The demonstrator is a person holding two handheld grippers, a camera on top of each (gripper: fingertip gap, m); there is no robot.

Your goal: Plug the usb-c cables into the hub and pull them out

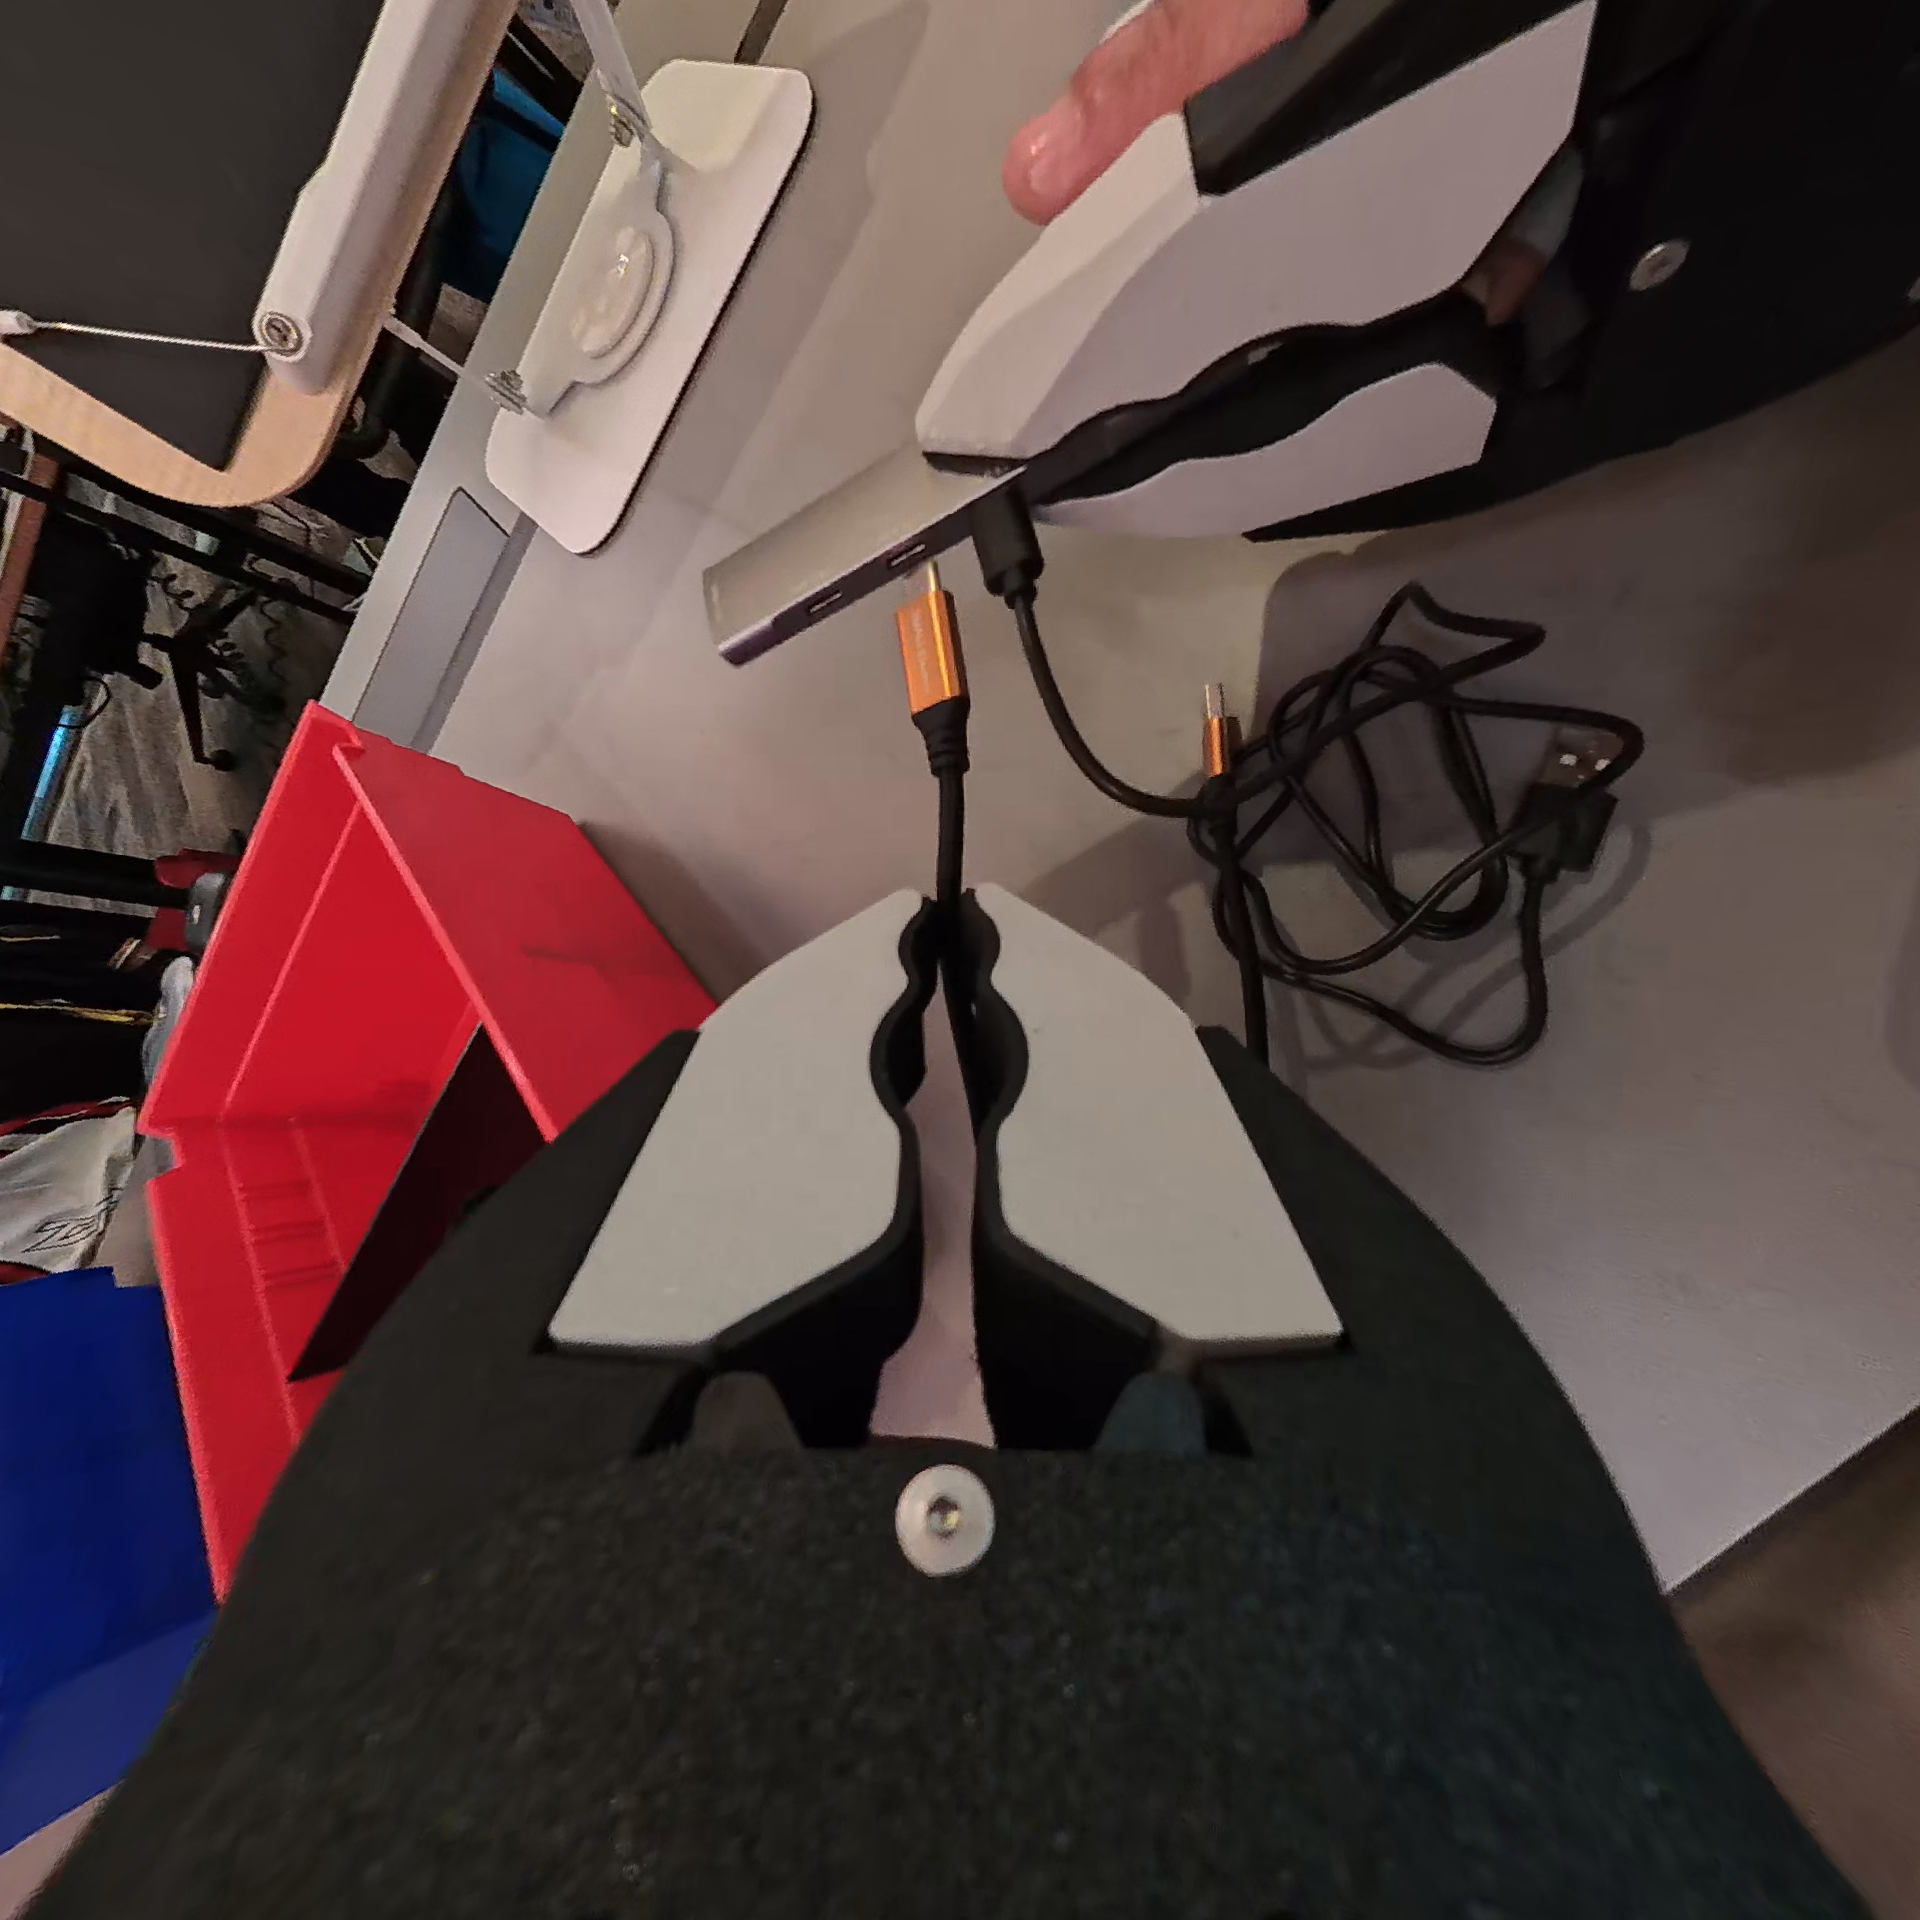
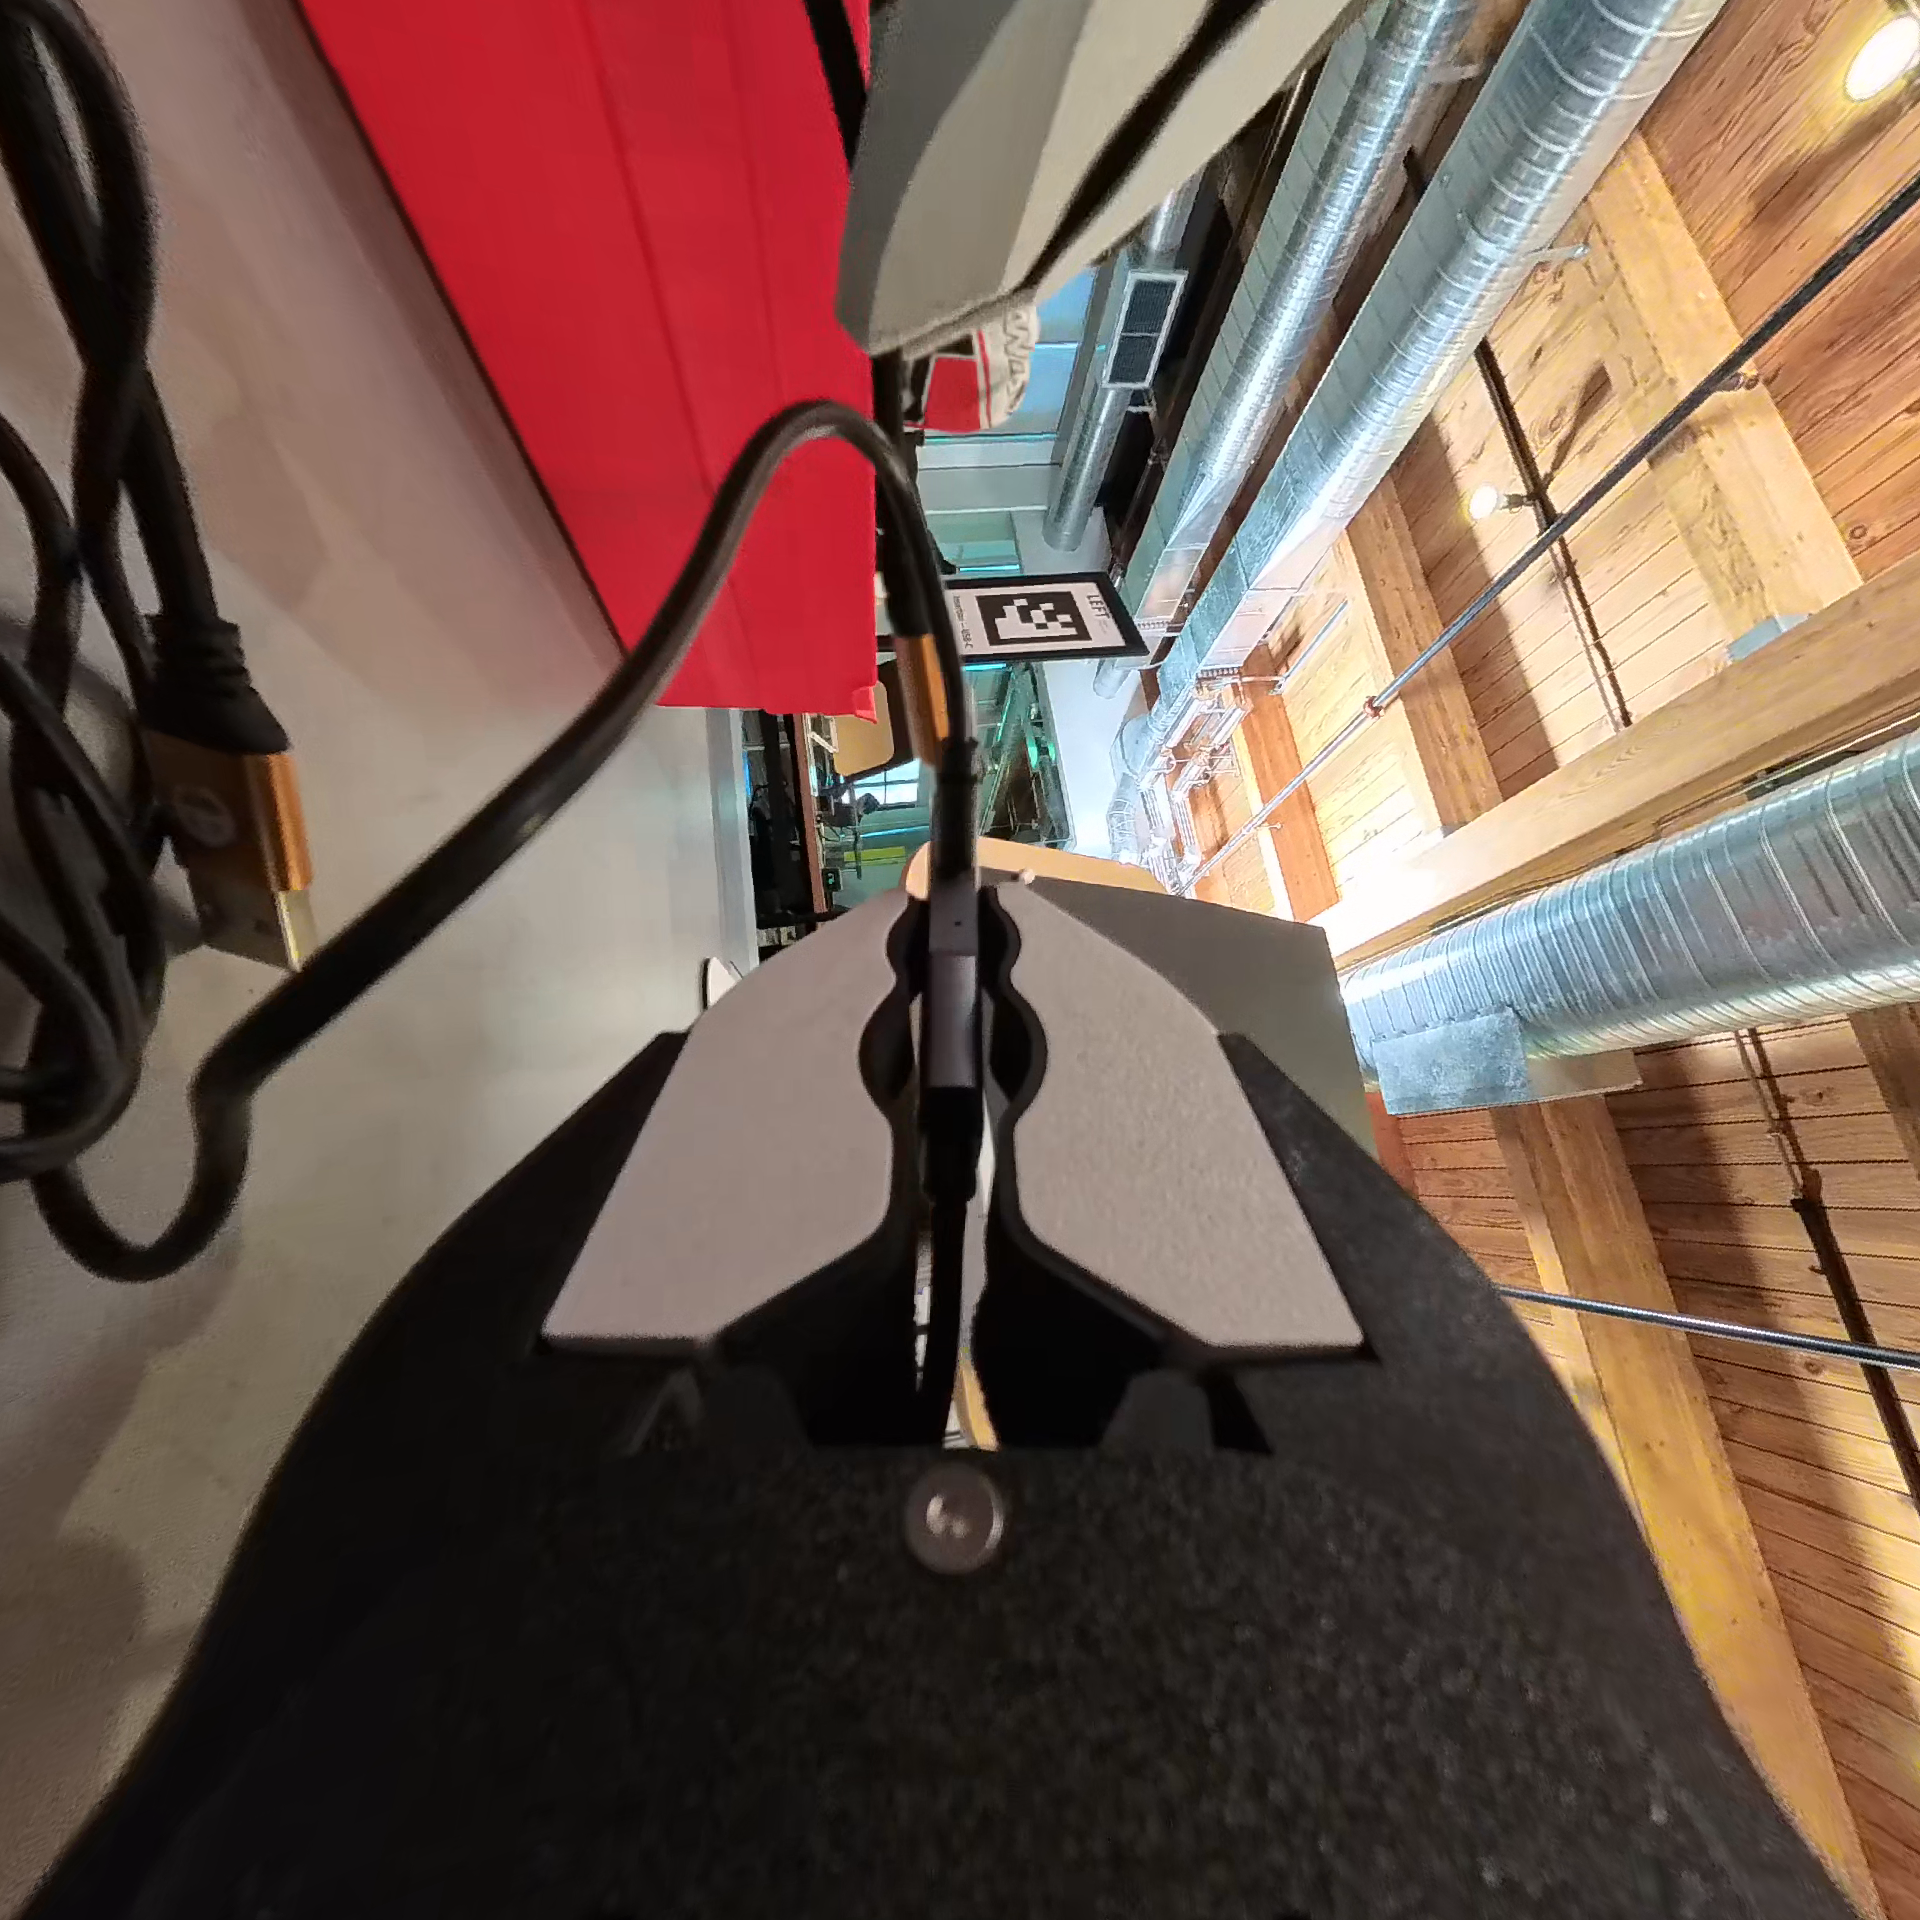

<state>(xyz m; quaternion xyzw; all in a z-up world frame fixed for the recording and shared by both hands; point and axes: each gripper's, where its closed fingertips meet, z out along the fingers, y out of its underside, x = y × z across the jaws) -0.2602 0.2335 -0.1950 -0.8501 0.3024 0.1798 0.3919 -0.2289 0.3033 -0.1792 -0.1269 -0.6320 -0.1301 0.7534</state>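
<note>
In the left wrist view my left gripper [image 1: 948,899] is shut on a black cable just behind its orange usb-c plug [image 1: 932,655]. The plug's metal tip shows and sits right at a port on the grey hub [image 1: 821,597]. My right gripper [image 1: 971,457] holds the hub's far end above the table. A black plug [image 1: 1006,540] sits in another port of the hub. In the right wrist view my right gripper [image 2: 956,904] is shut on the hub [image 2: 951,997], seen edge-on. The black plug's cable [image 2: 951,821] leads away from the hub, with the orange plug [image 2: 925,696] beyond.
A tangle of black cables [image 1: 1403,862] lies on the table to the right, with a second orange plug [image 1: 1218,732]. A red bin [image 1: 416,987] and a blue bin [image 1: 83,1455] stand to the left. A white lamp base [image 1: 644,291] sits behind the hub. One gripper's finger ends stand about 8 cm off the other's.
</note>
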